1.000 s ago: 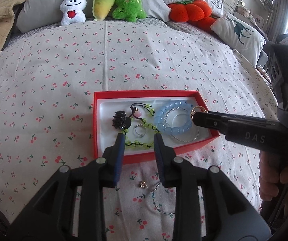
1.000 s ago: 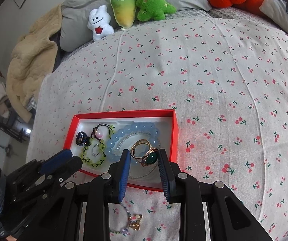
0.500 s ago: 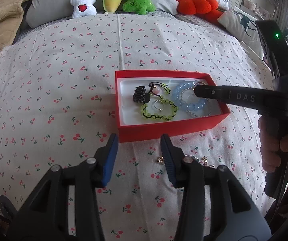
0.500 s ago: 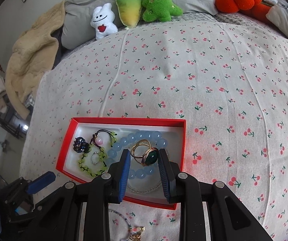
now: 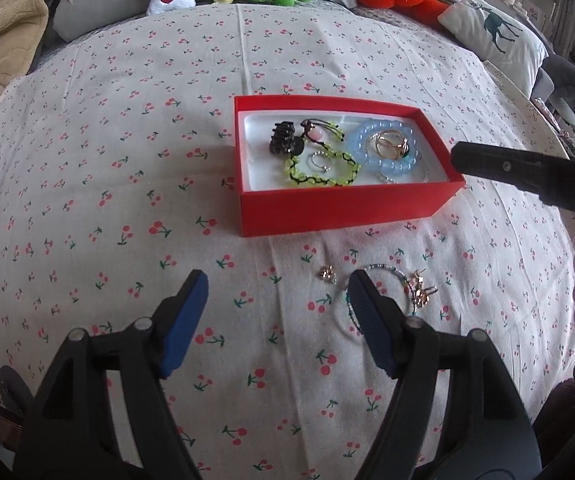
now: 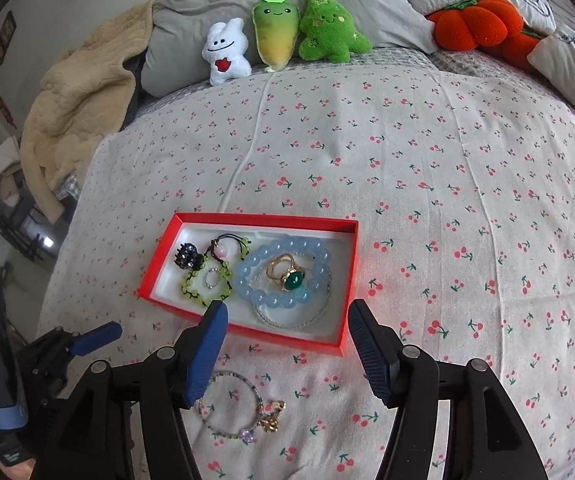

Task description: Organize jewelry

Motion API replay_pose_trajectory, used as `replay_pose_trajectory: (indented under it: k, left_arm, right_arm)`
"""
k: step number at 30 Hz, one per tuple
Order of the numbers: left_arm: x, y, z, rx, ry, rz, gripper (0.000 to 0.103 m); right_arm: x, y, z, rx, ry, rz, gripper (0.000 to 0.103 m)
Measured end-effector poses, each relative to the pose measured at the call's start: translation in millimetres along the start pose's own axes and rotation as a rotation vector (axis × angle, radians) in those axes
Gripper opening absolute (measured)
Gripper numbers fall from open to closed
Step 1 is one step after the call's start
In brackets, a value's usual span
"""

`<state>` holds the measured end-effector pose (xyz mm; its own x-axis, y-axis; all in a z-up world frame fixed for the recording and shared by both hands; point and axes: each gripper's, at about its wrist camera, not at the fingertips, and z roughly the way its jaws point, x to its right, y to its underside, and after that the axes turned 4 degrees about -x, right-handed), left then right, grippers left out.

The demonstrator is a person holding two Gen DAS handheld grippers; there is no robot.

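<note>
A red box sits on the cherry-print bedspread. Inside lie a blue bead bracelet, a gold ring with a green stone, a green bead bracelet, a black hair claw and a silver chain. On the bedspread in front lie a thin beaded bracelet with gold charm and a small gold earring. My left gripper is open above the bedspread. My right gripper is open and empty at the box's near edge.
Plush toys and grey pillows line the far side of the bed. A red pumpkin cushion and a deer pillow lie at the far right. A beige blanket hangs off the far left.
My right gripper has opened and let go of the gold ring, which now lies inside the blue bracelet in the box. Both grippers have drawn back from the box. The left has opened wider.
</note>
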<state>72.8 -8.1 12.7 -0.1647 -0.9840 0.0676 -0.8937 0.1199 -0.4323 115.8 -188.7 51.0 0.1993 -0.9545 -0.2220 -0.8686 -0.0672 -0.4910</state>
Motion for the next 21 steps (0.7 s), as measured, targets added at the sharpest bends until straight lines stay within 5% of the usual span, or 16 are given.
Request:
replay_pose_trajectory:
  k: [13, 21]
  left_arm:
    - [23, 35, 16, -0.060, 0.009, 0.072, 0.073]
    - [34, 23, 29, -0.075, 0.128, 0.037, 0.036]
  right_arm:
    - [22, 59, -5, -0.155, 0.086, 0.048, 0.064]
    - [37, 71, -3, -0.179, 0.100, 0.065, 0.064]
